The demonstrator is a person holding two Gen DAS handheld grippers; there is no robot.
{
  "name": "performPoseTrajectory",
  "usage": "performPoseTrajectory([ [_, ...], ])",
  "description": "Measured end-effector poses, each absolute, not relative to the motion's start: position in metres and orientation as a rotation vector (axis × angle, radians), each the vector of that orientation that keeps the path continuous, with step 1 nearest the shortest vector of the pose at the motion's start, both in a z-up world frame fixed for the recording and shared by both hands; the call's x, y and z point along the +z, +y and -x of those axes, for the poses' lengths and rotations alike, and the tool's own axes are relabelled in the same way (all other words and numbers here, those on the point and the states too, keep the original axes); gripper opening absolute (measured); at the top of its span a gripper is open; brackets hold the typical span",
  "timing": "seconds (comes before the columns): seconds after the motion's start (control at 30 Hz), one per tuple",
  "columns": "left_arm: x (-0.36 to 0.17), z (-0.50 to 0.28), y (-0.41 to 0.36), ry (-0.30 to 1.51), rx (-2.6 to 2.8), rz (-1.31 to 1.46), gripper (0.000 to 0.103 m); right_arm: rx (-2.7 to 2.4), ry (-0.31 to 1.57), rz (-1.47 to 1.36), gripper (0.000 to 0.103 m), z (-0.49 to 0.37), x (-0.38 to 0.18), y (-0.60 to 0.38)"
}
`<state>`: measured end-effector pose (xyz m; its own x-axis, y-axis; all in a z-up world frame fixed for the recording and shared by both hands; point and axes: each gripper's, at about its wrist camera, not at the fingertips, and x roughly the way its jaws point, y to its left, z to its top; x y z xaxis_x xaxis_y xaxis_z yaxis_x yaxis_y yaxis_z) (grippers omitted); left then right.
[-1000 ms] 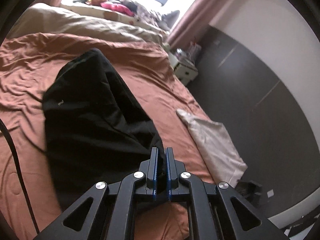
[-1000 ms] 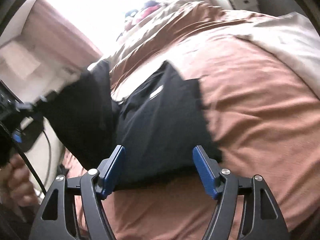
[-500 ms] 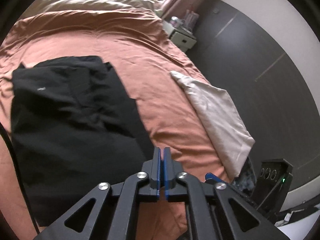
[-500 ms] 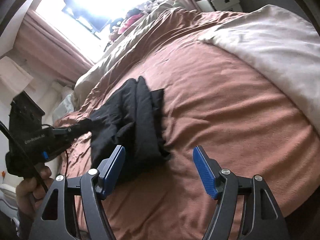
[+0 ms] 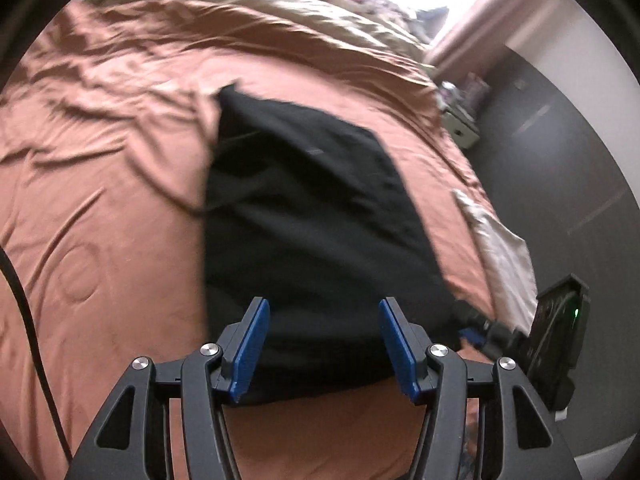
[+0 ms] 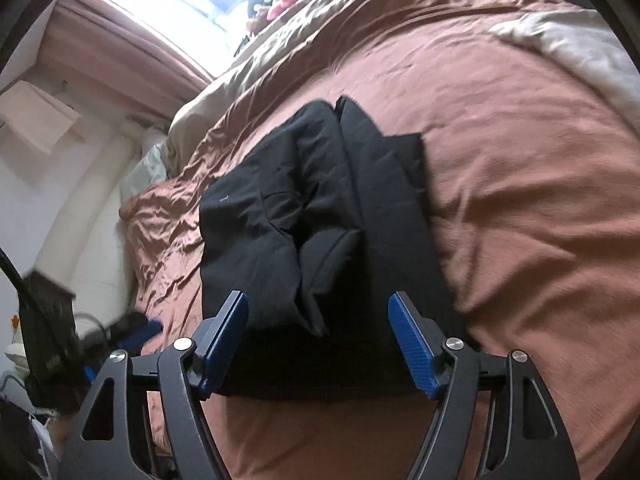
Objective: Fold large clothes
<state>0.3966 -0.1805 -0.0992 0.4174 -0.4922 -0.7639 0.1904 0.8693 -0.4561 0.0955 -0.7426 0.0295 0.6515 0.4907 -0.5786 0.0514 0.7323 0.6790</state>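
My left gripper (image 5: 324, 344) hangs over the near edge of the bed (image 5: 100, 208), jaws opening and clear of the black garment (image 5: 304, 208) lying folded there; I judge it just released; my right gripper (image 6: 320, 344) beside it is closing, gripping nothing yet.

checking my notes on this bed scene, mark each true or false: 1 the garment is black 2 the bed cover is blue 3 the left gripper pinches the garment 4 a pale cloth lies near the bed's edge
1. The black garment is black: true.
2. The bed cover is blue: false, it is rust brown.
3. The left gripper pinches the garment: false, its pads stand apart and its jaws are opening above the cloth.
4. A pale cloth lies near the bed's edge: true.
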Motion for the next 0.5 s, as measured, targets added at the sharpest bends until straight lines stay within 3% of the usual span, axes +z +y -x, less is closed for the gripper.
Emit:
performPoseTrajectory([
  [0.03,-0.104,-0.396,-0.174,1.065,-0.422,0.332,0.059,0.277,0.844,-0.717,0.021,-0.101,0.028,-0.741],
  [0.1,-0.110,-0.395,-0.163,1.075,-0.404,0.348,0.059,0.294,0.848,-0.736,0.007,-0.109,0.026,-0.738],
  [0.27,-0.121,-0.395,-0.155,1.089,-0.369,0.348,0.059,0.288,0.774,-0.700,0.004,-0.095,0.040,-0.742],
  [0.5,-0.138,-0.395,-0.168,1.106,-0.385,0.325,0.059,0.230,0.776,-0.780,0.004,-0.064,0.012,-0.773],
])
